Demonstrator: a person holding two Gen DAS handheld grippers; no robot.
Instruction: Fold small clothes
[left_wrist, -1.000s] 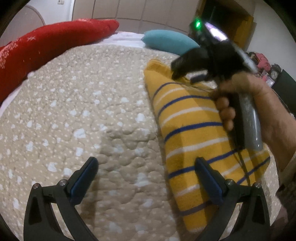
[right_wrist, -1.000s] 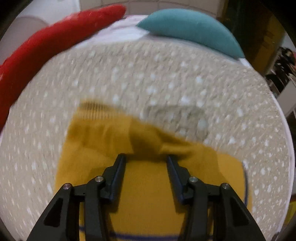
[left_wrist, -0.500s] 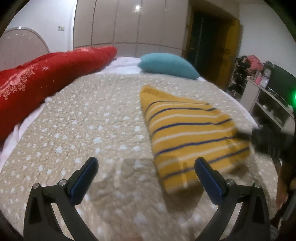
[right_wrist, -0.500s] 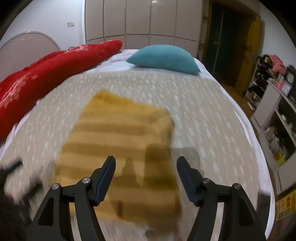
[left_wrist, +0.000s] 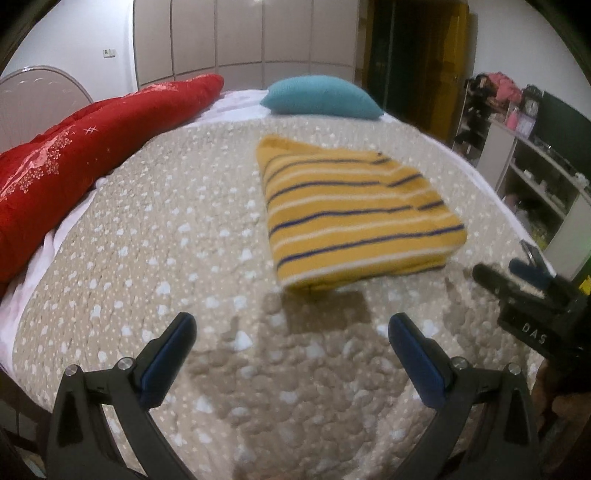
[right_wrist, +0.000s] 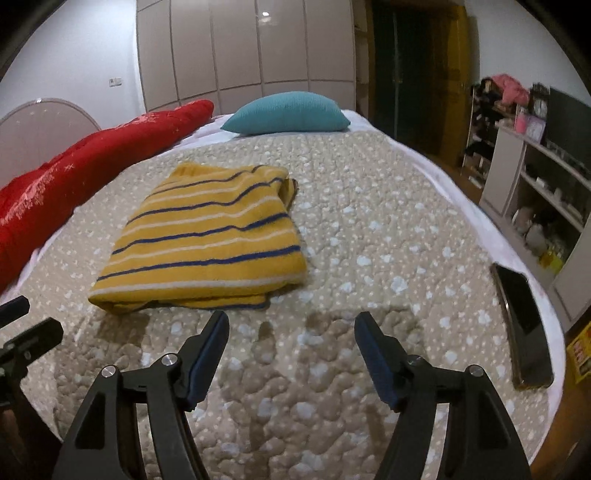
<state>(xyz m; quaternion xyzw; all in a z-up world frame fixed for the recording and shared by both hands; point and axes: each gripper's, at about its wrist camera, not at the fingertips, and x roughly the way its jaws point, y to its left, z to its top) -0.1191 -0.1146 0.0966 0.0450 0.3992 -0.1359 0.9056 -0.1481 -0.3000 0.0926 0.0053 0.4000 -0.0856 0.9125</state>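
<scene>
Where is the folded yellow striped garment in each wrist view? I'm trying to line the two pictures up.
Left wrist: the yellow striped garment lies right of centre on the quilt, beyond the open left gripper.
Right wrist: the garment lies left of centre, beyond the right gripper, whose jaws are opening with nothing between them.
Shared landmark: the teal pillow at the bed's far end.

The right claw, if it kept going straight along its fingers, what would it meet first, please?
Most likely the bare quilted bedspread: the right claw, opening and empty, points down at it. The folded striped garment lies left of that line, though depth is uncertain.
</scene>
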